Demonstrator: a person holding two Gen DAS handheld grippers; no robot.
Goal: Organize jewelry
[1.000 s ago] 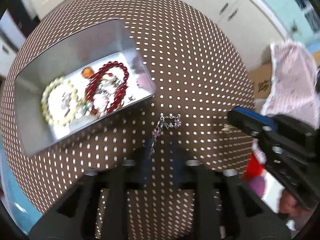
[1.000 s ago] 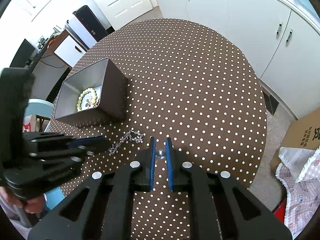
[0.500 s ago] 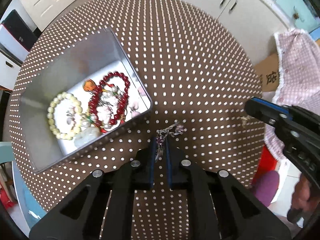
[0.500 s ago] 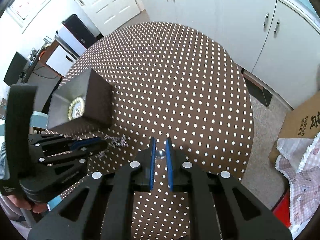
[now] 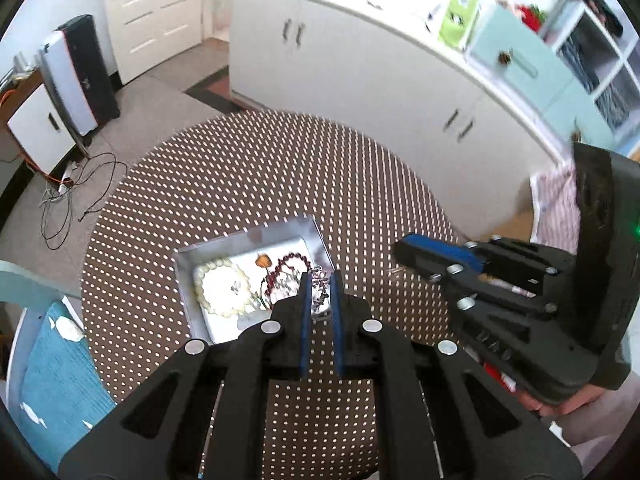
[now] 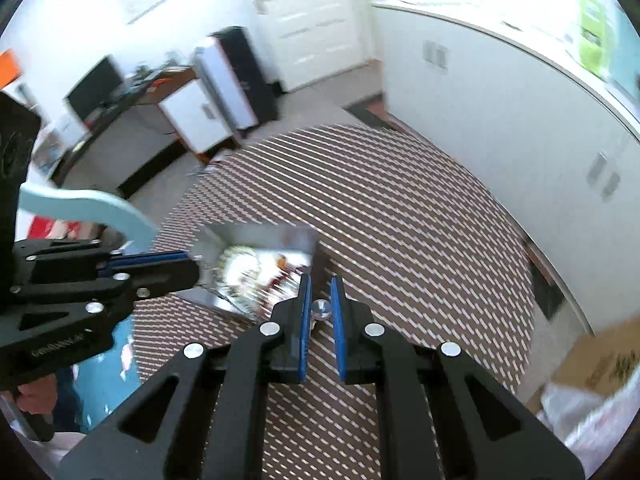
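Observation:
My left gripper (image 5: 320, 280) is shut on a silver chain bracelet with purple beads (image 5: 319, 300), which hangs high over the near right corner of the open metal tin (image 5: 244, 240). In the tin lie a cream bead bracelet (image 5: 222, 292), a red bead bracelet (image 5: 288, 268) and a small orange piece (image 5: 262, 260). My right gripper (image 6: 320, 284) is shut on a small silver ball stud (image 6: 320, 309), held above the table to the right of the tin (image 6: 260, 236). Each gripper shows in the other's view: the right gripper (image 5: 400, 248), the left gripper (image 6: 192, 266).
The tin stands on a round table with a brown polka-dot cloth (image 5: 280, 180). A chair with a blue cushion (image 5: 52, 360) is at the table's left. White cabinets (image 5: 360, 60) run behind. A hand (image 5: 560, 404) holds the right gripper's handle.
The left gripper closed on the chain bracelet on the table and lifted it high, over the tin's corner. The right gripper rose too, still shut on the stud.

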